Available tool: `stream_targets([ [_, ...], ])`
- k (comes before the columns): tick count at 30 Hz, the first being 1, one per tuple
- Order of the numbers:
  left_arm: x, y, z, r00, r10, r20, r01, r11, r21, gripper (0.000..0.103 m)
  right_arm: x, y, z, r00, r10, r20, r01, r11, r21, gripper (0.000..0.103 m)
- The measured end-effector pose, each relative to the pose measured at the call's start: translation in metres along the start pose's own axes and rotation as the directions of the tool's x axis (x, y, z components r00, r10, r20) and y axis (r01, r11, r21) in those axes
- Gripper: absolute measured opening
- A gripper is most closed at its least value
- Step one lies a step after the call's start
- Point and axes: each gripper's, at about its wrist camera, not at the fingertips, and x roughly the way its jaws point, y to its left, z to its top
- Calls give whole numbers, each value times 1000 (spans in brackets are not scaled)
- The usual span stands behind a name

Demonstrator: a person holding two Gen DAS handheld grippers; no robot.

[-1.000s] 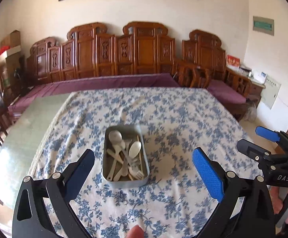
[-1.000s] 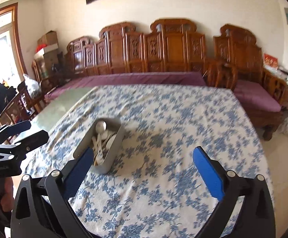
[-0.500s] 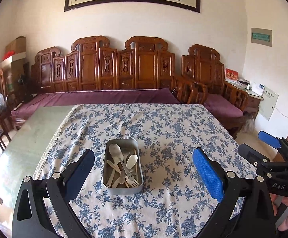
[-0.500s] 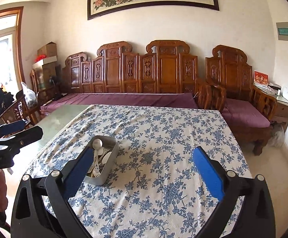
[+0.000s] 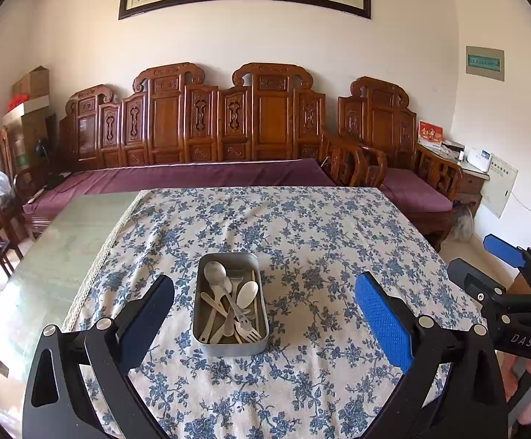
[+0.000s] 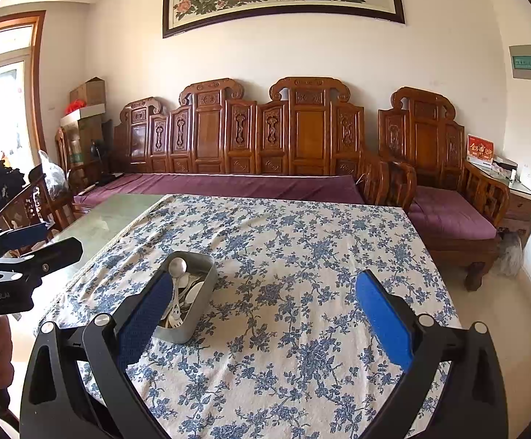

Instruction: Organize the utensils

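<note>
A grey metal tin (image 5: 207, 342) sits on the blue-flowered tablecloth (image 5: 320, 248), holding several pale spoons (image 5: 247, 294) and a fork (image 5: 247, 329). My left gripper (image 5: 263, 314) hangs open above the near part of the table, the tin lying between its fingers in view. My right gripper (image 6: 262, 312) is open too, right of the tin (image 6: 201, 305), whose near left side hides behind its left finger (image 6: 145, 314). Each gripper shows at the edge of the other's view: the right gripper (image 5: 492, 267), the left gripper (image 6: 27, 241). Neither holds anything.
The tablecloth (image 6: 302, 256) leaves a bare greenish strip of table (image 5: 68, 237) on the left. A carved wooden bench with purple cushion (image 5: 192, 175) stands behind the table, an armchair (image 6: 448, 216) at the back right, chairs and boxes (image 6: 27, 201) at the left.
Both grippers have pulled back and tilted up from the table, so the tin looks smaller and farther and more wall and painting show. Both stay open.
</note>
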Motion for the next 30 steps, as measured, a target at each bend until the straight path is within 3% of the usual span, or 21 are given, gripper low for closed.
stream_targets([
  [30,6,-4,-5,1000,-10,-13,10,1000,0,95,3,0,-5,1000,-3,-3,3,1000,8,100],
])
